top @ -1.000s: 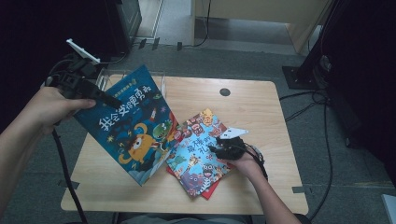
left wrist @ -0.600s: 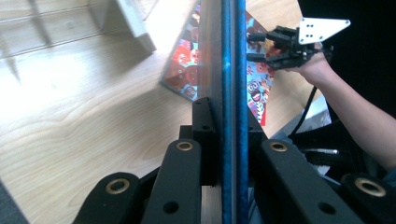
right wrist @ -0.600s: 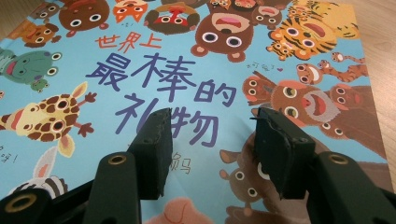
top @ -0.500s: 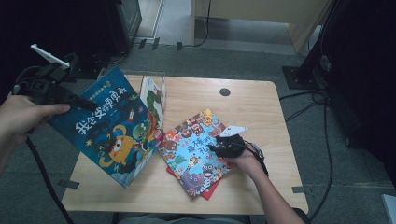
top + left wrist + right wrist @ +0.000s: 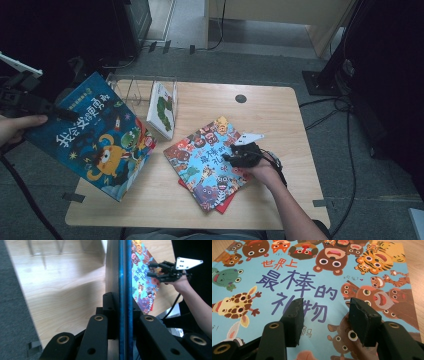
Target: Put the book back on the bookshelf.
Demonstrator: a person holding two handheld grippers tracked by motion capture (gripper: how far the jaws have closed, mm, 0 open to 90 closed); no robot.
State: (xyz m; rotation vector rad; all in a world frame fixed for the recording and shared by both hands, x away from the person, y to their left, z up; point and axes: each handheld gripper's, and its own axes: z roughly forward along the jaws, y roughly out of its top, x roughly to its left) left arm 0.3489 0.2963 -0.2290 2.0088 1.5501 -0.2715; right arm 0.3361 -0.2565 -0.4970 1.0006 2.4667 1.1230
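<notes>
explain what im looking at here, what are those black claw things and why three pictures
Those are hand-held grippers: a person holds one in each hand and works with its two black fingers. The high view looks down on the wooden table. The other two pictures come from small cameras riding on each gripper, looking along its fingers.

The left gripper is clamped on the edge of a dark blue picture book, held tilted over the table's left side. The right gripper stands open, its fingers resting over a light blue animal book, which lies on a red book. At the back a clear book stand holds a white book.
</notes>
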